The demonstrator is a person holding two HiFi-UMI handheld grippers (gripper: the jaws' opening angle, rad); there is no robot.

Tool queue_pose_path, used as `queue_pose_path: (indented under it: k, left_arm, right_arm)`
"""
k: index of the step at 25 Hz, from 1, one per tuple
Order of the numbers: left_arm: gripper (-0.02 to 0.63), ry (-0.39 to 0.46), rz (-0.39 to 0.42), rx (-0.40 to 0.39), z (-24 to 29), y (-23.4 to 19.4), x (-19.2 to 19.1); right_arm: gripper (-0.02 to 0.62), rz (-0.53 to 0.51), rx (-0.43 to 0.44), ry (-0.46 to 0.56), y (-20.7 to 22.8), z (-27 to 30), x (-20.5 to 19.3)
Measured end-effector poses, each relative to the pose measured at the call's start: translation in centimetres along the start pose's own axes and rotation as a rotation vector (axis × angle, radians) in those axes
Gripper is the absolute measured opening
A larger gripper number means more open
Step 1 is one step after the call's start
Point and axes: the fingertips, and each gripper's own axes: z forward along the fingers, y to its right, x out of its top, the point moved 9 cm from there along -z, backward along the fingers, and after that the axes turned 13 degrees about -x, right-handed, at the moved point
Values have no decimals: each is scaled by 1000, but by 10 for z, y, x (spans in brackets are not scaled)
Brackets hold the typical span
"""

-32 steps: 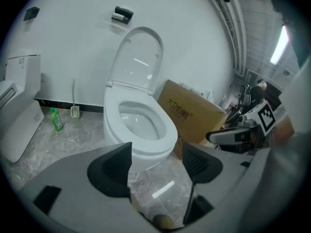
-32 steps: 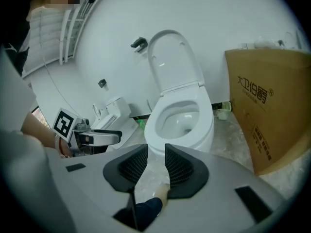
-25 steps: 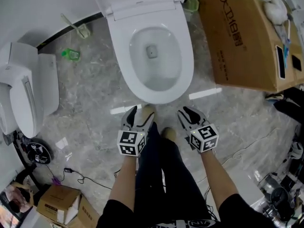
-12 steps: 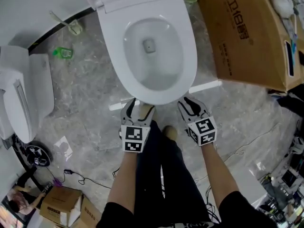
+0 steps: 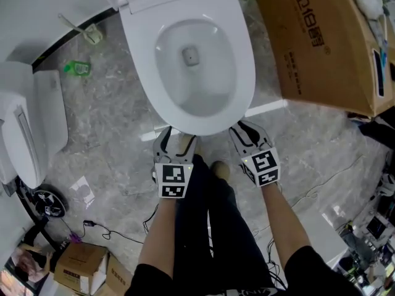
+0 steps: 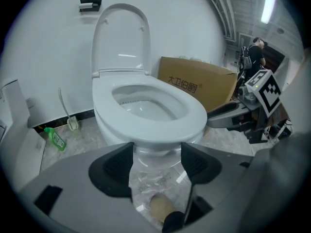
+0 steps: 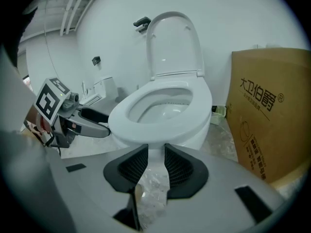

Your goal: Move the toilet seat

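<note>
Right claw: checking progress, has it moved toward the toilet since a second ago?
Yes: the right claw edged forward, now level with the front of the toilet.

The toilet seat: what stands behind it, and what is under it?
Behind the toilet seat the lid stands upright against the white wall. Under the seat, only the inside and outer wall of the bowl show; the rim that the seat covers cannot be seen.
</note>
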Motion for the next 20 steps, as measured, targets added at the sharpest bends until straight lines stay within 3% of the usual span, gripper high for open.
queue_pose_path:
  k: [20]
  left_arm:
    - [306, 164, -59, -34, -51, 15, 42]
  right_arm:
    - [97, 40, 41, 87, 3, -53, 55]
